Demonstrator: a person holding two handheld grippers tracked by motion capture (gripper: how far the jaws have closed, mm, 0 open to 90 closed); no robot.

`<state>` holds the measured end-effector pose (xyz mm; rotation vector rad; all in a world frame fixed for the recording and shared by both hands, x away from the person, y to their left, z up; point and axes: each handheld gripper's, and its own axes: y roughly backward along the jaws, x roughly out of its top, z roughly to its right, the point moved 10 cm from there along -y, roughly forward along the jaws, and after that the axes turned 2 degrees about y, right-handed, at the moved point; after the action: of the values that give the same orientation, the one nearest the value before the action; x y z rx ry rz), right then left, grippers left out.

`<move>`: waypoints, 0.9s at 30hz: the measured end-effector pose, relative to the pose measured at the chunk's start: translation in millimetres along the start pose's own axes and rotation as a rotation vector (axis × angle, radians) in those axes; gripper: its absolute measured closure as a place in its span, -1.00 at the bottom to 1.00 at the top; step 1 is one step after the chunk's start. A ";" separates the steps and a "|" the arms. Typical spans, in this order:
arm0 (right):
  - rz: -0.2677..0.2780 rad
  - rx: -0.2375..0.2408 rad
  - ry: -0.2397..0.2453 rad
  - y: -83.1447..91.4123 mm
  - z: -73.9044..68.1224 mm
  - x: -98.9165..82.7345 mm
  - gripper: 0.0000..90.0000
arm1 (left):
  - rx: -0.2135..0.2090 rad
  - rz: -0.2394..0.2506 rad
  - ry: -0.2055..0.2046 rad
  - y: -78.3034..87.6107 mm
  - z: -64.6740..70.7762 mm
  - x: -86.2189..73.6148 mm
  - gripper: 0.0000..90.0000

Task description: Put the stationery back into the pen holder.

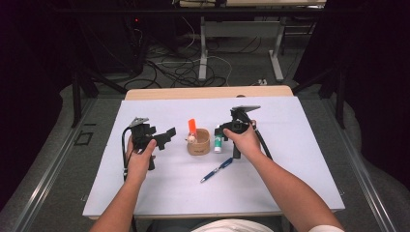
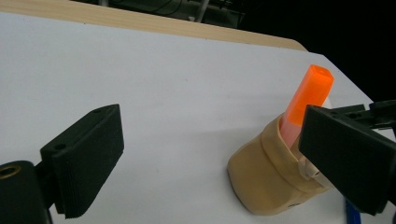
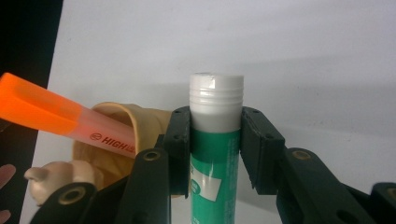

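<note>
Right gripper view is showing me the right gripper (image 3: 215, 144) clamping a green glue stick (image 3: 215, 154), its jaws pressing on both sides just below the white ribbed cap, with the stick standing between them. Beside it I am seeing the tan cup (image 3: 135, 126) with an orange highlighter (image 3: 60, 119) leaning out of it, and a small beige figure (image 3: 60, 179) sitting at the cup's near side. From the high view I am holding that glue stick (image 1: 218, 141) just right of the cup (image 1: 198, 141) on the white counter (image 1: 290, 159), while a blue pen (image 1: 216, 169) is lying nearer to me. My left gripper (image 1: 162, 137) is sitting left of the cup, jaws standing wide with nothing between them, the cup (image 2: 266, 179) and highlighter (image 2: 306, 105) showing partly behind one jaw.
</note>
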<state>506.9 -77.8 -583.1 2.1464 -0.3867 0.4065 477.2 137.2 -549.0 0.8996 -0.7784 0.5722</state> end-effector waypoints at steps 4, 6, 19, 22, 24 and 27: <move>0.037 0.014 0.036 7.1 -4.8 2.6 0.46 | 0.001 -0.004 -0.030 0.2 0.0 -0.6 -0.90; 0.063 0.016 0.069 10.4 -7.1 4.1 0.46 | 0.002 -0.007 -0.043 0.5 -0.2 -0.7 -0.92; 0.205 0.054 0.264 27.5 -33.1 5.9 0.45 | 0.046 -0.011 -0.087 -0.1 -5.2 -2.2 -0.99; 0.238 0.057 0.315 31.0 -40.5 5.3 0.45 | 0.059 -0.008 -0.101 -0.3 -6.7 -2.4 -0.99; 0.260 0.063 0.352 33.4 -44.2 5.3 0.45 | 0.062 -0.011 -0.109 0.2 -7.0 -2.6 -1.00; 0.297 0.080 0.399 37.0 -50.4 5.8 0.45 | 0.061 -0.008 -0.111 0.5 -6.8 -2.1 -1.00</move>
<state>489.4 -57.6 -526.3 2.0235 -0.4652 1.0142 477.9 143.0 -553.2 0.9971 -0.8606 0.5447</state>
